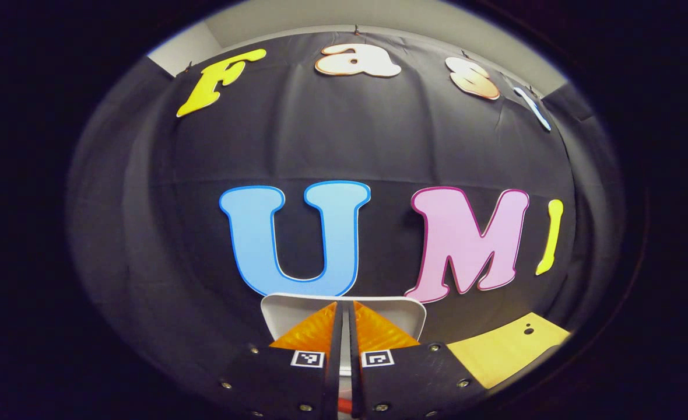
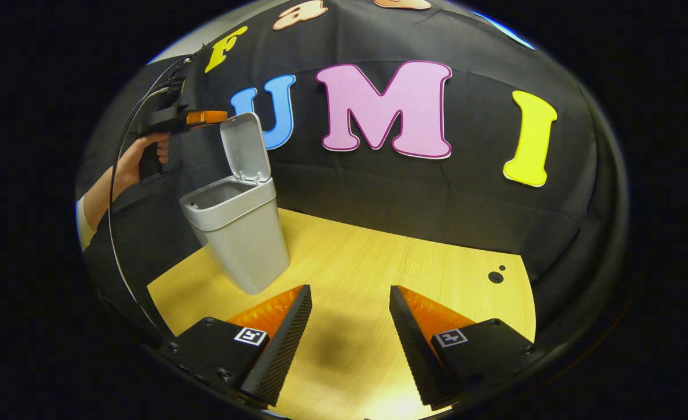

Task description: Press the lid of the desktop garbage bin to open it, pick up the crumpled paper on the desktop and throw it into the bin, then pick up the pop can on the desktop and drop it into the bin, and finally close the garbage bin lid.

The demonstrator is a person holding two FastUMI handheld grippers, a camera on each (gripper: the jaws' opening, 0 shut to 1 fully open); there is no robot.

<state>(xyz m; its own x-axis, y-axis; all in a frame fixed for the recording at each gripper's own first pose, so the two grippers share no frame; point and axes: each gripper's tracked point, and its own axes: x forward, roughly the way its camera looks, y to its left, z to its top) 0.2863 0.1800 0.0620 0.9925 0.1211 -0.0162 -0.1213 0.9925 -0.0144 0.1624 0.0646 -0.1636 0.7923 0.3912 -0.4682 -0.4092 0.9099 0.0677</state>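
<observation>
1. A black cloth wall (image 2: 379, 192) is backing the booth, and a pale wood surface (image 2: 379, 274) is carrying the grey garbage bin (image 2: 240, 239) at its left end in the right gripper view.
2. The bin is standing with its lid (image 2: 244, 146) swung up, the mouth showing open. In the left gripper view the lid's top edge (image 1: 399, 309) is sitting just past the fingertips.
3. The left hand-held gripper (image 1: 344, 326) is holding its fingers pressed together with nothing between them. In the right gripper view it (image 2: 207, 117) is poised at the lid's upper edge, gripped by a hand (image 2: 146, 151); whether it is touching the lid, I cannot tell.
4. The right hand-held gripper (image 2: 350, 318) is hanging wide open and empty over bare wood, well apart from the bin.
5. Judgement: no paper or can is lying on the visible surface, so the closing step seems to be in hand.
6. Next move is calling for the left tips to push the lid forward and down until it latches.
</observation>
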